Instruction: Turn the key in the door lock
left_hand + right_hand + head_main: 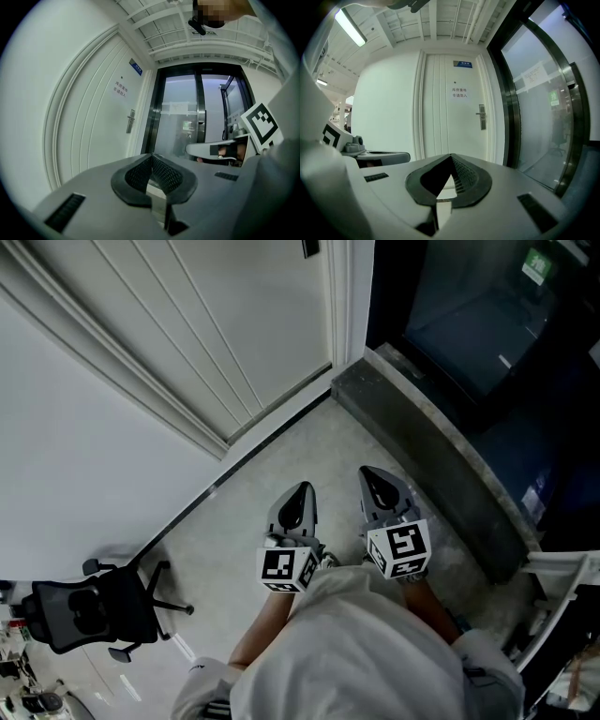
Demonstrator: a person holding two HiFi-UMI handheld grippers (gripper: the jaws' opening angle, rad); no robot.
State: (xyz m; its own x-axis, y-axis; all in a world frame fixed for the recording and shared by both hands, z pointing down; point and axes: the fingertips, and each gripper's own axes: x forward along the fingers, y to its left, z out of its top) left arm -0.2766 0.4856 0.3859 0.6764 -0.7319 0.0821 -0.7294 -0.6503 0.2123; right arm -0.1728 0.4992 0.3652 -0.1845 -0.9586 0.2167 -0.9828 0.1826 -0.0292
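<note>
My left gripper (152,158) and right gripper (451,158) are clenched, empty. Only their views show me the lock (482,116), right of centre on the white door (440,108). The head view gives grey floor (309,446) and a chair (89,615) lower left.

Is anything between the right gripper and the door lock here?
Nothing visible does. The right gripper, shut and empty, faces the white door across open floor; the lock plate is in plain sight, not yet reached. A key is too small to tell.

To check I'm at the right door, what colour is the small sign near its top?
Blue, on the white door; the sign shows best in the right gripper view.
</note>
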